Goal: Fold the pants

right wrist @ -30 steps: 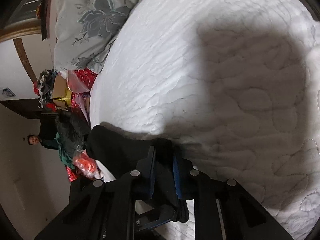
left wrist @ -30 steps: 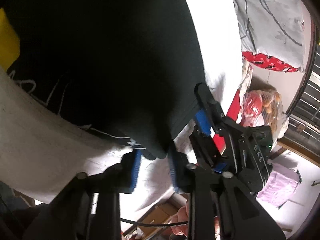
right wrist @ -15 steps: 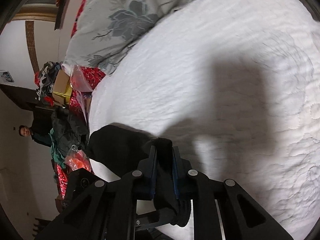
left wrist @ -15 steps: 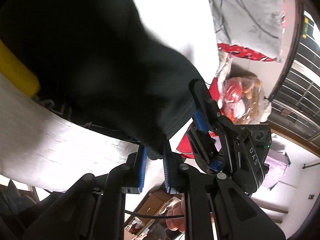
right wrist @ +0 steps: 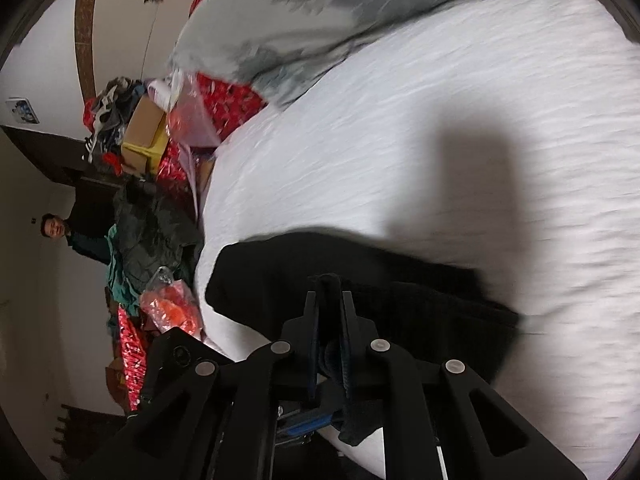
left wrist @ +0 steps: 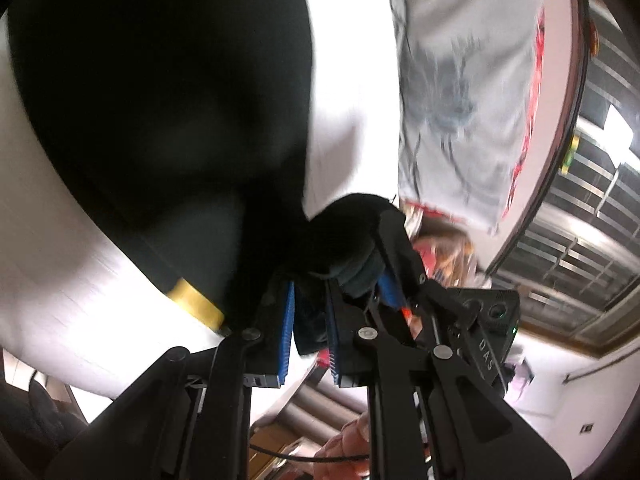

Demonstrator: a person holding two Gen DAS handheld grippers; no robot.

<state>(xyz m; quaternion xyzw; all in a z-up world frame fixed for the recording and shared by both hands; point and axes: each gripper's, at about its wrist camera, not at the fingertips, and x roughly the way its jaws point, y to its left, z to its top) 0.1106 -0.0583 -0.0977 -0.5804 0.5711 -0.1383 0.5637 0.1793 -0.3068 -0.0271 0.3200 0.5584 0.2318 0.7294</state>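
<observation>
Black pants (left wrist: 160,100) with a yellow patch (left wrist: 196,304) hang over the white bed (left wrist: 48,280) in the left wrist view. My left gripper (left wrist: 310,292) is shut on a bunched edge of them between its blue pads. Right beside it, one of the right gripper's fingers (left wrist: 400,248) presses on the same bunched cloth. In the right wrist view the pants (right wrist: 400,280) lie folded across the bed's near edge, lifted at my right gripper (right wrist: 328,300). Its jaws are closing tight on a fold of the fabric.
A grey floral quilt (right wrist: 300,12) lies at the head of the white quilted bed (right wrist: 440,120). Boxes, red bags and clothes (right wrist: 140,140) are piled beside the bed. A person (right wrist: 54,228) stands far off by the wall. A hand (left wrist: 348,444) holds the right gripper.
Both grippers have swept across the bed toward the quilt, carrying the pants' edge up and over. The right gripper's jaws have pinched closer on the cloth.
</observation>
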